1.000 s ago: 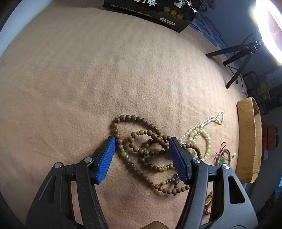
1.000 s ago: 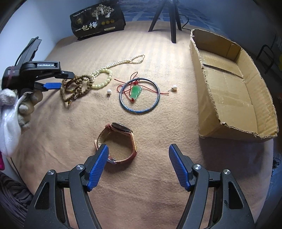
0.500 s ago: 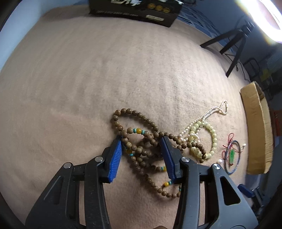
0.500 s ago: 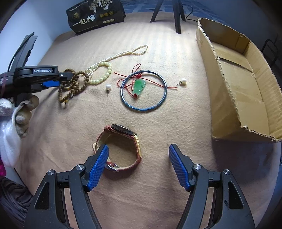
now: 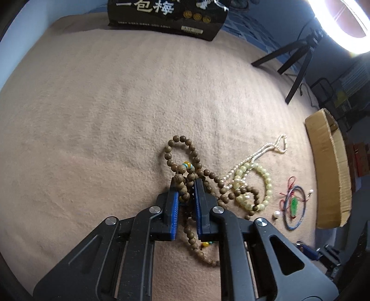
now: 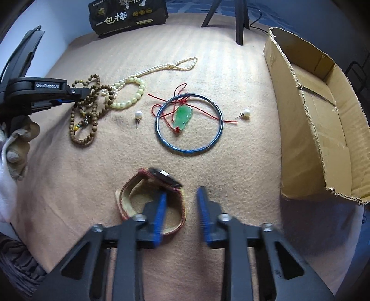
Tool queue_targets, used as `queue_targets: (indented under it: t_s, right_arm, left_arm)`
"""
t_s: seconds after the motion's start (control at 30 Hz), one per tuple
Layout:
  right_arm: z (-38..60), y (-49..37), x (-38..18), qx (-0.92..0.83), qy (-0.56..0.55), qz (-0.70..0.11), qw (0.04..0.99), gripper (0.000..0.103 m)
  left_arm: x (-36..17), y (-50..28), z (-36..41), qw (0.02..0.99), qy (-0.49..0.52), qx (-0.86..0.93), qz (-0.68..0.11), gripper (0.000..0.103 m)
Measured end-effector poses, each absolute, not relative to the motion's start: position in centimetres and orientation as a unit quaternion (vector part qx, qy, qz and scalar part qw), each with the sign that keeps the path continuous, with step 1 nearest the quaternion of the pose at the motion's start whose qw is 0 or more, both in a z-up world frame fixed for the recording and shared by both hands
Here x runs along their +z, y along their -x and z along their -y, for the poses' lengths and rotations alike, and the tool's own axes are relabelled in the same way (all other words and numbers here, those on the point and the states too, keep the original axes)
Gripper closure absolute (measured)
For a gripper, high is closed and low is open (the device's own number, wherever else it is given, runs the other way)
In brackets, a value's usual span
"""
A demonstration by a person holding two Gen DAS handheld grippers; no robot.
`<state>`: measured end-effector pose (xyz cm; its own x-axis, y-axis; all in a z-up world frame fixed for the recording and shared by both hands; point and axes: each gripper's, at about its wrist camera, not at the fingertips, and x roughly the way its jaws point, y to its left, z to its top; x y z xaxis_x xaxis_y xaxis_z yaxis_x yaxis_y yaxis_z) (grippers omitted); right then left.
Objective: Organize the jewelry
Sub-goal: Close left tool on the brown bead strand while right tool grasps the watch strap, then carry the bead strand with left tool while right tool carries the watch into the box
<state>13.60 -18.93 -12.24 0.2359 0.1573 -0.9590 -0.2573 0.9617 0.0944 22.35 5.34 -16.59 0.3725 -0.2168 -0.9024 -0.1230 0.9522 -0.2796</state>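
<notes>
My left gripper point(image 5: 186, 185) is shut on the brown wooden bead necklace point(image 5: 182, 159), which lies tangled on the tan blanket; it also shows in the right wrist view point(image 6: 89, 101). My right gripper point(image 6: 181, 196) is partly closed, its jaws astride one side of the red-strapped watch point(image 6: 161, 178), with a gap still between them. A pale green bead bracelet point(image 6: 129, 97), a pearl strand point(image 6: 166, 66), a blue bangle point(image 6: 189, 122) around a green jade pendant point(image 6: 182, 115) and two pearl earrings point(image 6: 138, 114) lie between the grippers.
An open cardboard box point(image 6: 323, 120) stands at the right. A black snack bag point(image 6: 128, 16) and tripod legs point(image 6: 239, 20) are at the blanket's far edge. A ring light point(image 5: 342, 20) glows at the upper right in the left wrist view.
My left gripper closed from wide open onto the wooden beads. My right gripper moved forward over the watch and its jaws narrowed around the strap.
</notes>
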Motion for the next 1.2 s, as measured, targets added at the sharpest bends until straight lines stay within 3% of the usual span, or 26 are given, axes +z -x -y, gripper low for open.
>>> queue_targets:
  t_s: [0.53,1.2]
  right_arm:
    - [19.7,-12.7,-7.4,0.144,0.024,-0.539,0.830,0.096]
    - [24.6,-13.4,-2.4,0.109,0.007,-0.474,0.874,0.096]
  left_arm:
    - [-8.1,-18.6,-6.1,0.861,0.177,-0.056,-0.473,0.093]
    - [-0.4,-14.8,-1.6,0.890,0.174,-0.123,-0.403,0.093]
